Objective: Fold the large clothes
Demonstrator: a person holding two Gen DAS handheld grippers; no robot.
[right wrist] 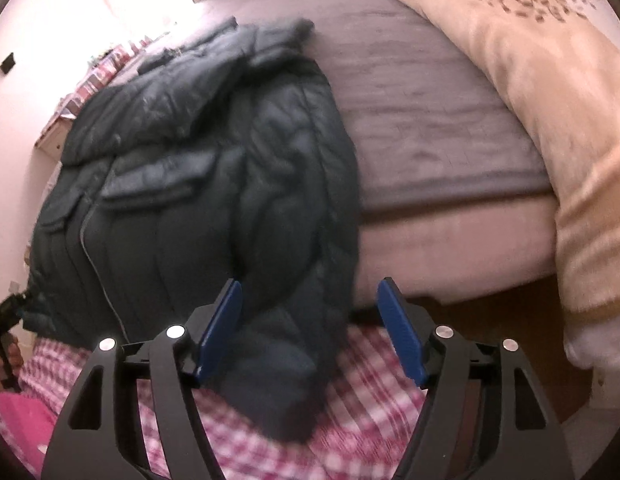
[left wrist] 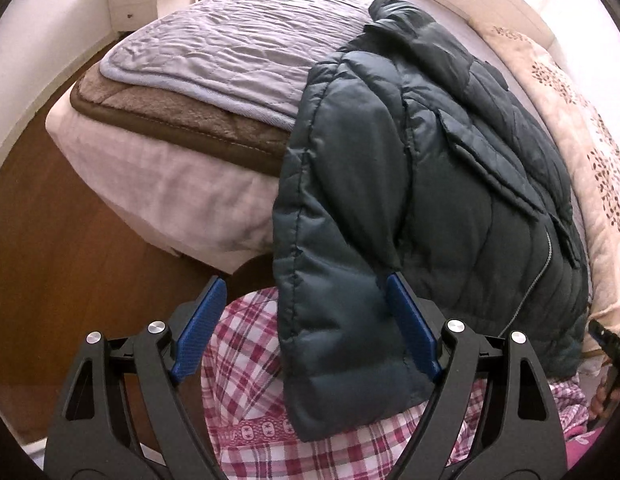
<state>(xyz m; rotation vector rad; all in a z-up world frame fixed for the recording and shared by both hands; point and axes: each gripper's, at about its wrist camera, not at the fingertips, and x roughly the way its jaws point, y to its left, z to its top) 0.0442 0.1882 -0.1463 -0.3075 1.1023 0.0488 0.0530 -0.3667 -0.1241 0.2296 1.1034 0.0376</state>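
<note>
A dark teal quilted puffer jacket (left wrist: 430,152) lies on the bed, front up with its zipper showing, and both sleeves hang over the bed's near edge. My left gripper (left wrist: 303,292) is open, and one hanging sleeve (left wrist: 334,320) lies between its blue pads, against the right pad (left wrist: 410,328). In the right wrist view the jacket (right wrist: 197,168) fills the left half. My right gripper (right wrist: 310,296) is open, with the other hanging sleeve (right wrist: 285,360) between its pads, near the left pad (right wrist: 219,328). That view is motion-blurred.
The bed has a lilac quilted cover (left wrist: 237,52) over a brown blanket (left wrist: 181,116). A beige patterned duvet (right wrist: 550,100) is heaped on the right. Red plaid fabric (left wrist: 249,360) lies below the grippers. Wooden floor (left wrist: 49,220) and a white nightstand (left wrist: 129,0) are to the left.
</note>
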